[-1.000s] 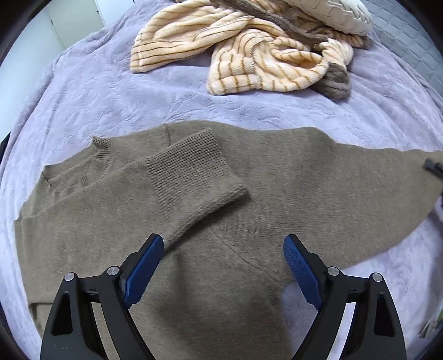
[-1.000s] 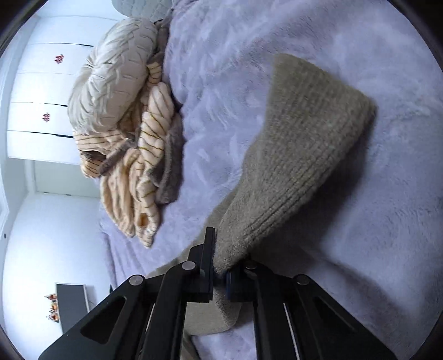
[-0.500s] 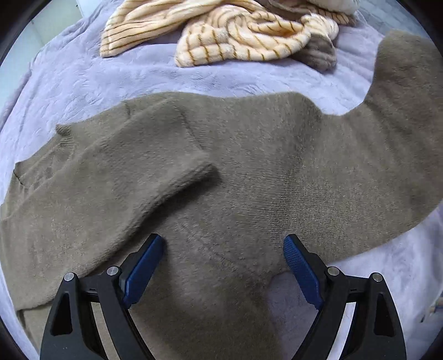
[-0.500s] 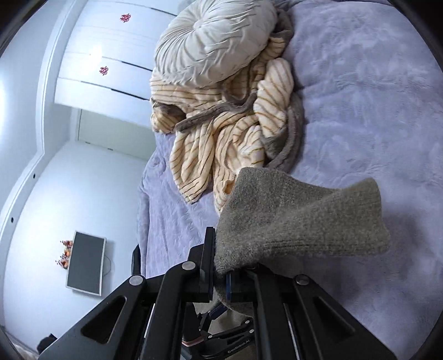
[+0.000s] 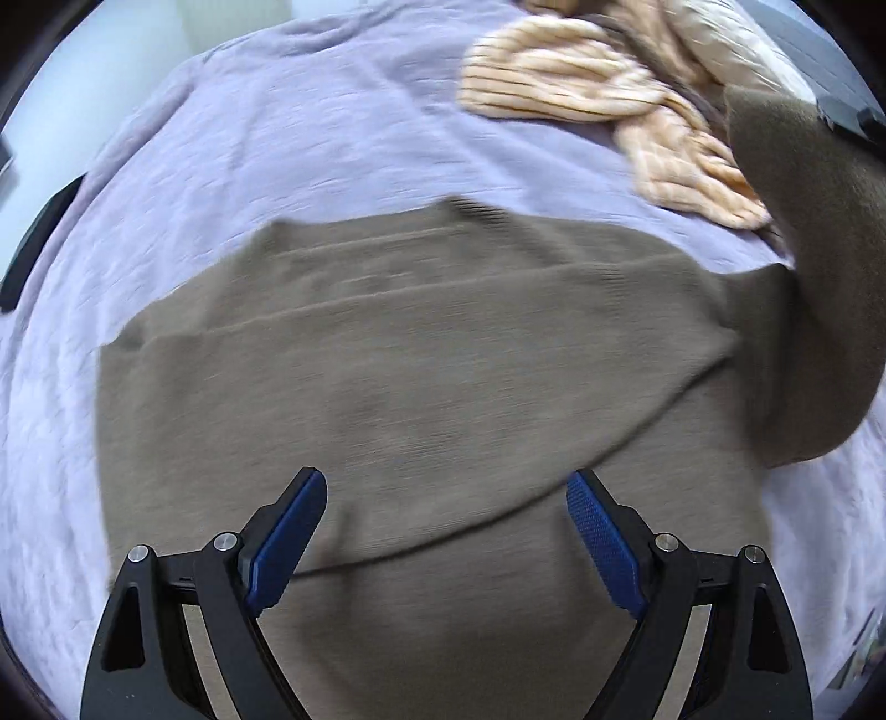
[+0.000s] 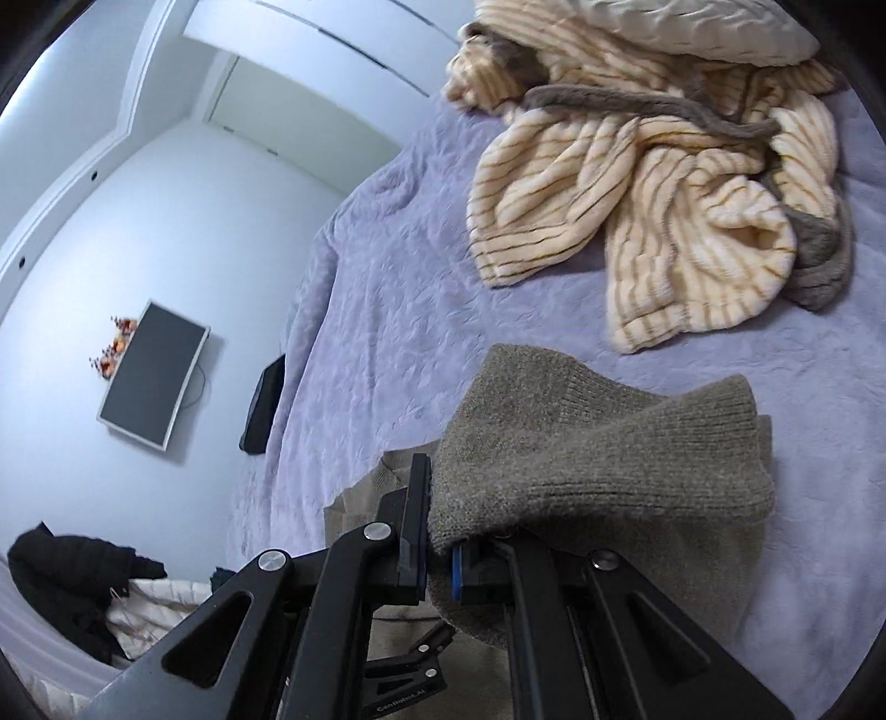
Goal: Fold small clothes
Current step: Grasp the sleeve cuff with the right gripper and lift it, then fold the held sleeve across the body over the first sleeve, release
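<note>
A brown knit sweater (image 5: pixel 421 376) lies flat on the lilac bedspread (image 5: pixel 288 144), one sleeve folded across its body. My left gripper (image 5: pixel 446 531) is open and empty, hovering over the sweater's lower part. My right gripper (image 6: pixel 440 559) is shut on the cuff of the other sleeve (image 6: pixel 598 454) and holds it lifted above the bed. That raised sleeve also shows in the left wrist view (image 5: pixel 814 266) at the right, with the right gripper's tip (image 5: pixel 853 116) above it.
A cream striped garment (image 6: pixel 653 183) with grey trim is heaped at the far side of the bed, a round cushion (image 6: pixel 681 27) on it. It also shows in the left wrist view (image 5: pixel 609 105). A wall TV (image 6: pixel 152 382) and dark clothes (image 6: pixel 61 587) are beyond the bed's edge.
My right gripper has lifted the sleeve cuff off the bed and carried it up and over toward the sweater's body. My left gripper has shifted over the sweater, still open.
</note>
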Demonstrator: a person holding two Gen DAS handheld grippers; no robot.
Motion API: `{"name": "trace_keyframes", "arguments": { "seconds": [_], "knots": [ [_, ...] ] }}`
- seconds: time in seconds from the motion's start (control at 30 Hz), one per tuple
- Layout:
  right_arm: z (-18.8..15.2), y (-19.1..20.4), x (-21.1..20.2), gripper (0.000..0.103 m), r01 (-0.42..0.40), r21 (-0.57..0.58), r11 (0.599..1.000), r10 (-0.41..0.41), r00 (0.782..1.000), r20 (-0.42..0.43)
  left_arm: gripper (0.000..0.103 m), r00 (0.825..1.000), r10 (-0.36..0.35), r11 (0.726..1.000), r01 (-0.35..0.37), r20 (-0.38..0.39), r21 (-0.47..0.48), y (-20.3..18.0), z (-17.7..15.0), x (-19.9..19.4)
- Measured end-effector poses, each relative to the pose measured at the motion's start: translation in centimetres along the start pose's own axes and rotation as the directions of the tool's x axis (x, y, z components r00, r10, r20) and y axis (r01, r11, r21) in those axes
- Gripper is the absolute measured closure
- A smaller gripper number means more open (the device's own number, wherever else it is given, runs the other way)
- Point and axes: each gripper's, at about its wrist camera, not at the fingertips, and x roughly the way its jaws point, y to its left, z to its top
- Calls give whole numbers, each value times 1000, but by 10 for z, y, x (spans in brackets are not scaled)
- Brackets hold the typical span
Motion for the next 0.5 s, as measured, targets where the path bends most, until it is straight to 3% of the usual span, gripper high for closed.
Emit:
{"name": "trace_keyframes", "arguments": {
  "seconds": [0.17, 0.27, 0.4, 0.5],
  "knots": [
    [-35, 47, 74, 97, 49, -184, 982, -75, 988, -137, 14, 996, 88, 989, -86, 15, -121, 80, -25, -2],
    [-71, 68, 129, 97, 75, -299, 951, -151, 960, -238, 14, 994, 110, 980, -112, -22, -165, 113, -33, 7],
    [-105, 67, 181, 94, 124, -360, 925, -251, 909, -332, 14, 995, 92, 975, -99, -45, -197, 145, -48, 17],
    [-126, 62, 200, 81, 170, -372, 913, -311, 878, -362, 14, 997, 75, 981, -79, -33, -175, 148, -54, 16]
  ]
}}
